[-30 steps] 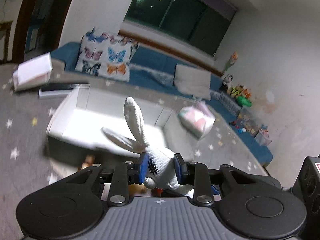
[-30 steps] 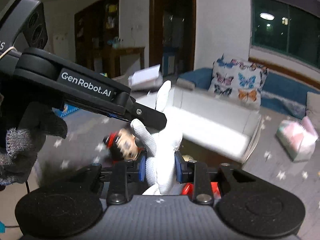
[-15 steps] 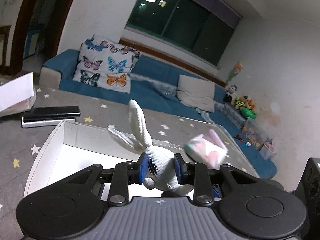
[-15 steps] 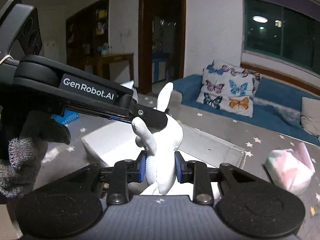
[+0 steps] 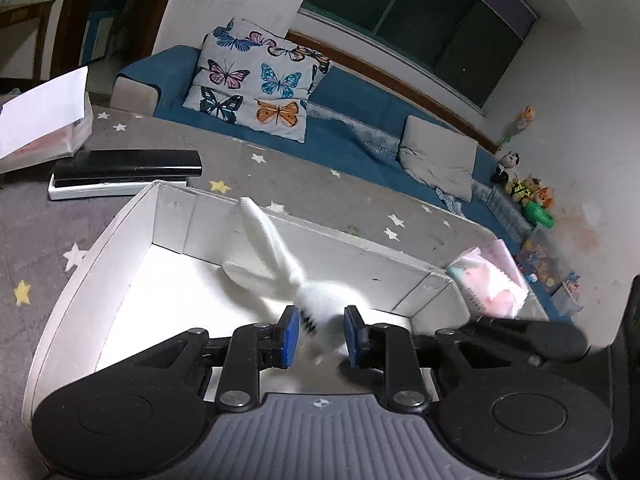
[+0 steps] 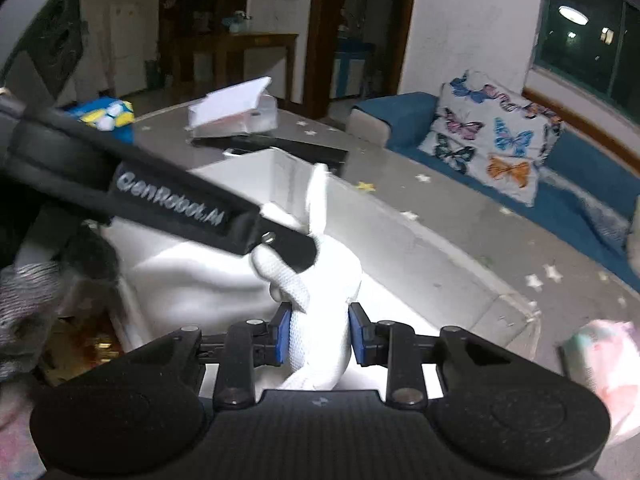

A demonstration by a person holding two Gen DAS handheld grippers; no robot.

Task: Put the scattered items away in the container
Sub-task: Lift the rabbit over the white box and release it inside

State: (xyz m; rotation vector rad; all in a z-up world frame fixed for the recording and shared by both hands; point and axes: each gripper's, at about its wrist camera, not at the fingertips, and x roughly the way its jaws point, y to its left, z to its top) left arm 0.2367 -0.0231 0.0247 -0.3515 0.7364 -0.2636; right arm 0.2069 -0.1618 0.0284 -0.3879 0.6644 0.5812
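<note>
Both grippers hold a white toy rabbit (image 5: 280, 256) over the open white box (image 5: 120, 220) on the grey star-patterned carpet. My left gripper (image 5: 322, 336) has its blue pads at the rabbit's blurred head, and its jaws are closing on it. In the right wrist view the rabbit's body (image 6: 320, 280) sits between the pads of my right gripper (image 6: 318, 334), whose jaws are just starting to open while still touching it. The left gripper's finger (image 6: 288, 246) reaches in from the left at the rabbit's head. The box's far wall (image 6: 420, 252) lies behind the rabbit.
A pink and green packet (image 5: 490, 280) lies right of the box. A flat black case (image 5: 128, 164) and an open white carton (image 5: 44, 116) lie beyond its left corner. A blue sofa with a butterfly cushion (image 5: 256, 84) runs behind. A grey-gloved hand (image 6: 24, 292) is at left.
Both grippers have carried the rabbit forward and down, from short of the box to over its inside. The left jaws stand closer together than before.
</note>
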